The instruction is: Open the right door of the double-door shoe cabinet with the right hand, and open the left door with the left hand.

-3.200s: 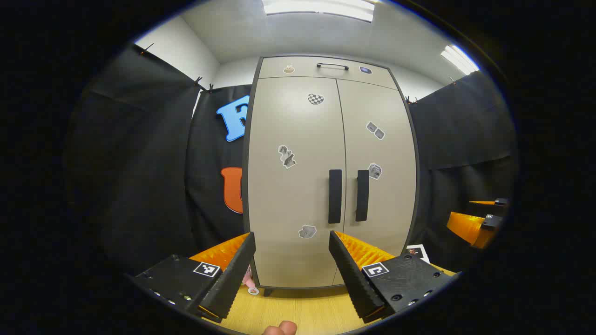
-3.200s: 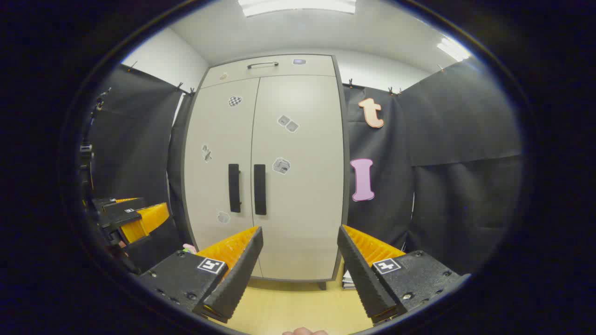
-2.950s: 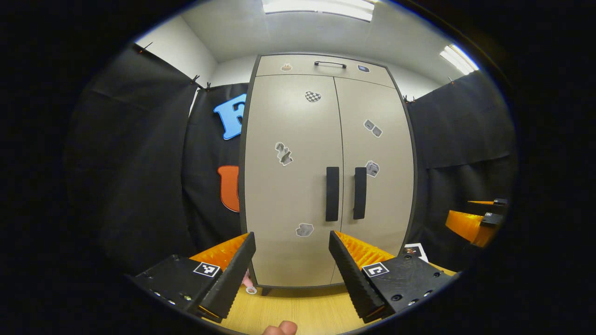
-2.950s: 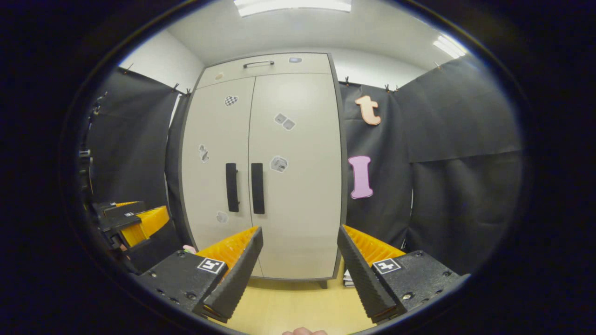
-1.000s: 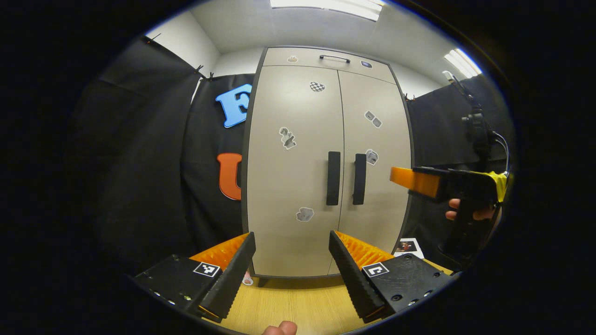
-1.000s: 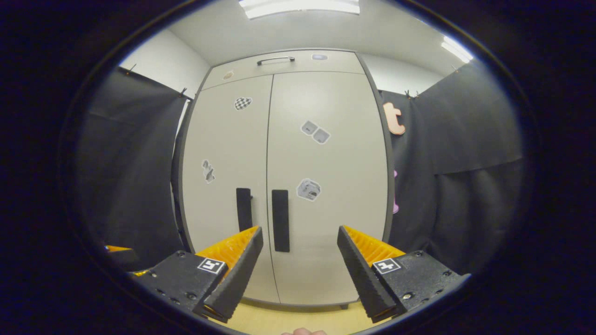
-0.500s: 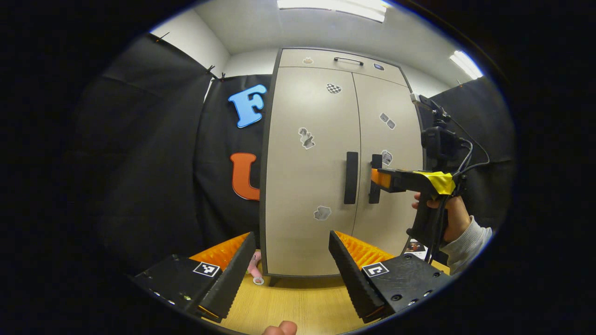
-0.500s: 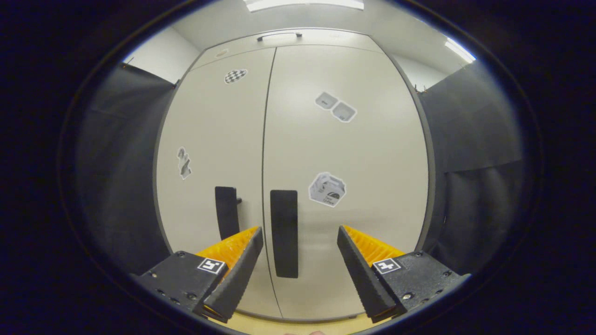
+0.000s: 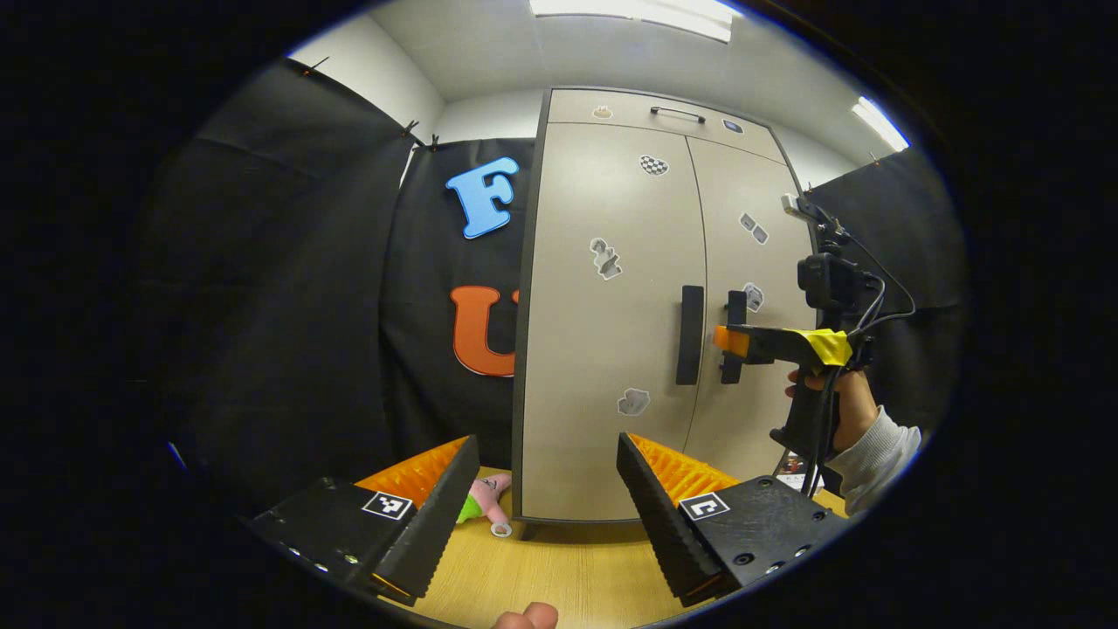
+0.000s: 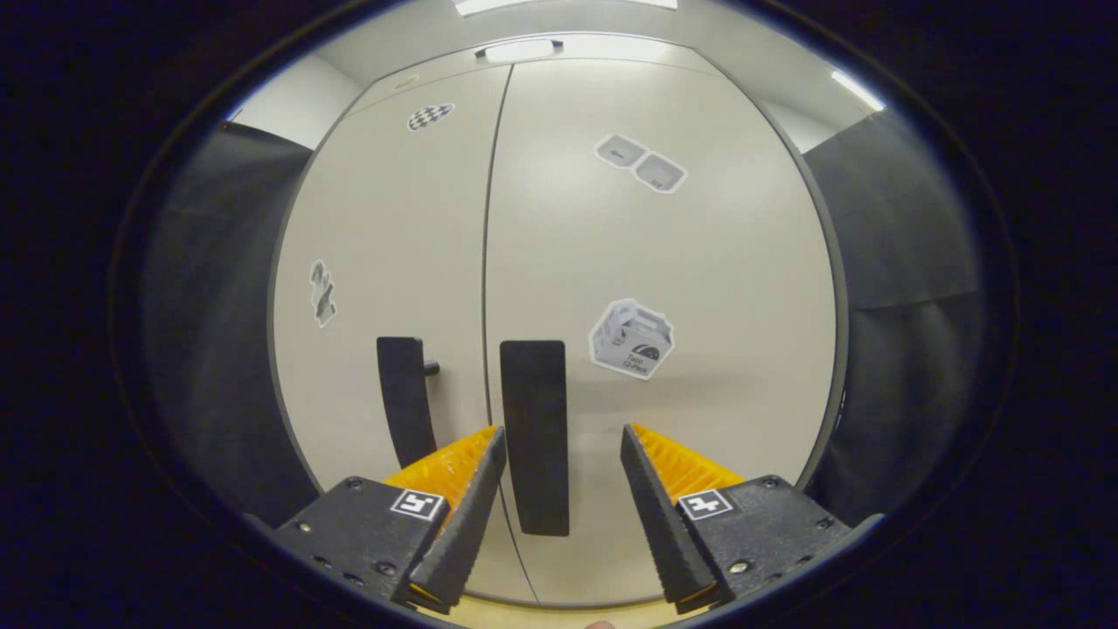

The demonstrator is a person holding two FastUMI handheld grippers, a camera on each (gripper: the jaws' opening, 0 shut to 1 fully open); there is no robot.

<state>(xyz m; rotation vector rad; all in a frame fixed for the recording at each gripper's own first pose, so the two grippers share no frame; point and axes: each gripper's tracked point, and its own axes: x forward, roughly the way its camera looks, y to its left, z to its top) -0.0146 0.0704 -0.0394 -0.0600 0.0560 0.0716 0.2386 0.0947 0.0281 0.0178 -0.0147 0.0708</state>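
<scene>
Handle (image 10: 534,435) of the right door (image 10: 664,349) stands low in the right gripper view, between the spread fingers of the right gripper (image 10: 559,515), neither visibly touching it. Left gripper (image 9: 546,511) gapes, well short of the cabinet (image 9: 611,218); left door's handle (image 9: 689,335) sits right of centre there.

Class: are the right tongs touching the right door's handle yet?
Cannot tell. In the right gripper view the right tongs stand open either side of the right door's handle, but depth is unclear.
</scene>
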